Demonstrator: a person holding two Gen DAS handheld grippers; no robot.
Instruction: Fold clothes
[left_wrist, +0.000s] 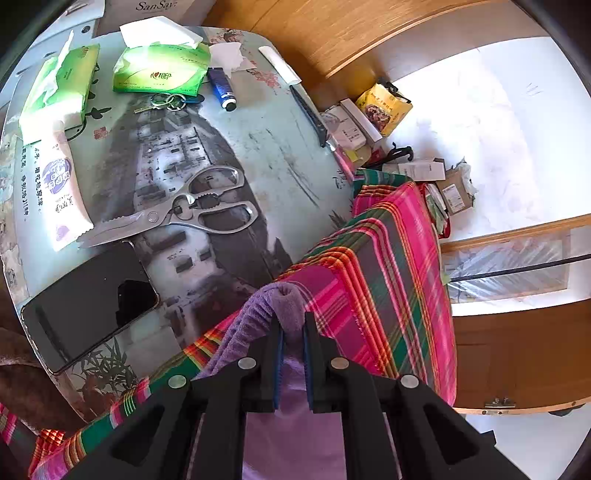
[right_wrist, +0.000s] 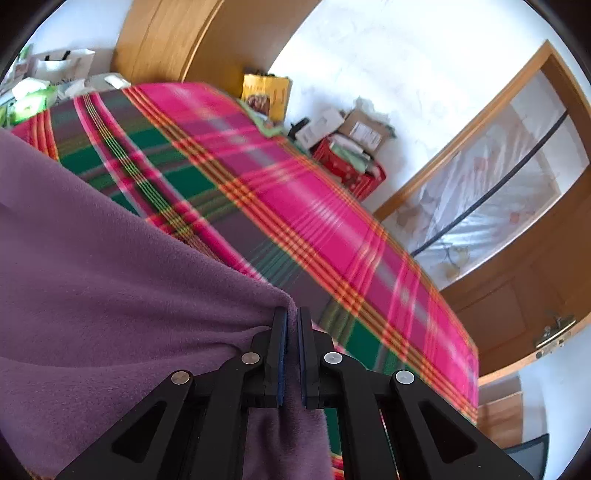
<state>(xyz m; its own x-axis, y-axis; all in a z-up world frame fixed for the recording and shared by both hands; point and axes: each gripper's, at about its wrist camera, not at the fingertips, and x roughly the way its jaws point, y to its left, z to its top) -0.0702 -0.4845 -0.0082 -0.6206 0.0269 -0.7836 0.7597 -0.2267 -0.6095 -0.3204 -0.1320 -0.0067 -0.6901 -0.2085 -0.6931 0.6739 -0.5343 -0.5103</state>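
A purple fleece garment is pinched by both grippers. In the left wrist view my left gripper is shut on a bunched corner of the purple fleece garment, held above the pink, green and orange plaid cloth that covers the table's near side. In the right wrist view my right gripper is shut on another edge of the garment, which stretches taut to the left and hangs over the plaid cloth. The rest of the garment is out of sight below the frames.
On the printed tabletop lie kitchen scissors, a black phone, green tissue packs, keys, a blue lighter and a wipes packet. Boxes and a red basket crowd the wall. Wooden doors stand at right.
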